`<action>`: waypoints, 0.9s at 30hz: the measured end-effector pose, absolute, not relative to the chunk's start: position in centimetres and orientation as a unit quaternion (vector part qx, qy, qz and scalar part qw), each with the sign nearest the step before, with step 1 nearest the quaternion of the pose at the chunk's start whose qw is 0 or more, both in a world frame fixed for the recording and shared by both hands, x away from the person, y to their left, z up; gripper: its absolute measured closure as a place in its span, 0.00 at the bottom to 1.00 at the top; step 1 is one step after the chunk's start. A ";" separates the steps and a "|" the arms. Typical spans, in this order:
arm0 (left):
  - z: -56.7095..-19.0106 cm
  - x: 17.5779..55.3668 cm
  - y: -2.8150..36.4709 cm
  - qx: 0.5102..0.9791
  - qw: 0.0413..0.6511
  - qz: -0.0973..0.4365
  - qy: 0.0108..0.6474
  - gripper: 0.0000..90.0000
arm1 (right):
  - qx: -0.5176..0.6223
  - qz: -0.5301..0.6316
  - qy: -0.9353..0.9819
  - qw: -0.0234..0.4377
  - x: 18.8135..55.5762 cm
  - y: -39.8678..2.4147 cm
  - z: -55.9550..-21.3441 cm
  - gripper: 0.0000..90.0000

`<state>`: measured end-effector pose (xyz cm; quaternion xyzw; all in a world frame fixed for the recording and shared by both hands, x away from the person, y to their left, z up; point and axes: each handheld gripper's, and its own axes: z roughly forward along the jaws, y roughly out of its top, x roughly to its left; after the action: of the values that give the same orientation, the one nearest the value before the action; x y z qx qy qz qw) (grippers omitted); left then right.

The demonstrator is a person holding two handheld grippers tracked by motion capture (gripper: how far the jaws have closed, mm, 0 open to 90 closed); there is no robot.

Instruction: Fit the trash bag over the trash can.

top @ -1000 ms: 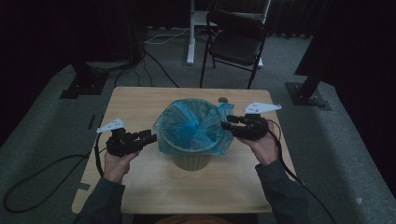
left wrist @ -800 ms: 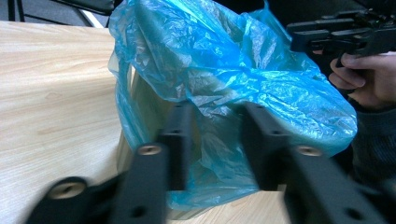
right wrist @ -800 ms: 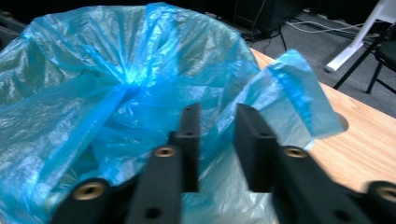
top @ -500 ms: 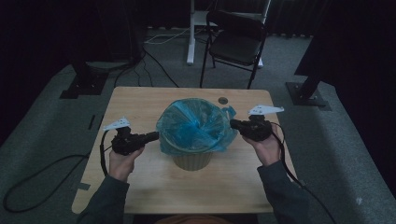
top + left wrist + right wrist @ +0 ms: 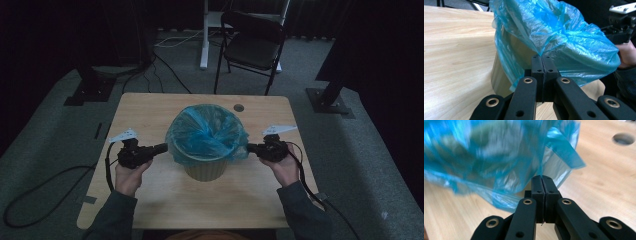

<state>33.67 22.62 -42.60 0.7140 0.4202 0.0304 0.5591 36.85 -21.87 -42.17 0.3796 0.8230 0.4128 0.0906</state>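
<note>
A beige bin stands mid-table, lined with a blue plastic bag whose edge folds over the rim. My left gripper is at the bin's left side, shut on a pinch of the blue bag, whose film runs to a point between the fingertips. My right gripper is at the bin's right side. Its jaws have just been closing and now press together on the bag's edge, which rises from between them. The right gripper and its hand also appear beyond the bin in the left gripper view.
The wooden table has a round hole behind the bin, also seen as a hole in the right gripper view. A black chair and stand bases sit on the floor beyond. Cables trail from both grippers.
Both grippers' jaws have gone from open to shut on the bag's edge. The right gripper has sunk lower beside the bin, drawing the film down. The left hand has barely moved.
</note>
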 end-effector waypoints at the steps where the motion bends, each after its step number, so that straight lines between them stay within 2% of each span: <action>1: -42.6 33.7 22.6 0.714 0.559 0.030 0.420 1.00 | 0.380 0.413 0.823 0.091 36.8 -21.9 -42.2 0.99; 3: -42.7 33.6 22.8 0.712 0.559 0.031 0.424 1.00 | 0.377 0.409 0.826 0.089 36.7 -21.7 -42.3 0.97; 4: -42.8 33.6 22.9 0.711 0.557 0.034 0.428 1.00 | 0.379 0.412 0.823 0.092 36.7 -21.8 -42.1 0.91; 5: -42.8 33.6 22.9 0.711 0.557 0.034 0.428 1.00 | 0.379 0.412 0.823 0.092 36.7 -21.8 -42.1 0.91; 6: -42.7 33.6 23.1 0.708 0.558 0.035 0.431 1.00 | 0.383 0.422 0.815 0.104 36.6 -22.2 -41.6 0.82; 9: -42.7 33.5 23.2 0.707 0.558 0.036 0.432 1.00 | 0.380 0.430 0.813 0.102 36.5 -22.4 -41.3 0.80; 10: -42.7 33.5 23.5 0.705 0.560 0.035 0.434 1.00 | 0.364 0.446 0.812 0.101 36.0 -22.9 -40.3 0.73; 12: -42.7 33.4 23.5 0.705 0.560 0.036 0.434 1.00 | 0.346 0.457 0.813 0.101 35.6 -23.1 -39.7 0.70; 24: -42.5 33.8 23.0 0.709 0.561 0.035 0.427 0.99 | 0.315 0.499 0.801 0.100 36.3 -22.4 -37.8 0.61; 27: -42.5 33.8 22.9 0.709 0.560 0.034 0.427 0.99 | 0.314 0.500 0.803 0.078 37.2 -22.1 -38.1 0.65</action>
<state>33.85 22.87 -42.52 0.7093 0.4267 0.0344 0.5601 37.18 -22.06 -38.10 0.3137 0.8034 0.5001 0.0775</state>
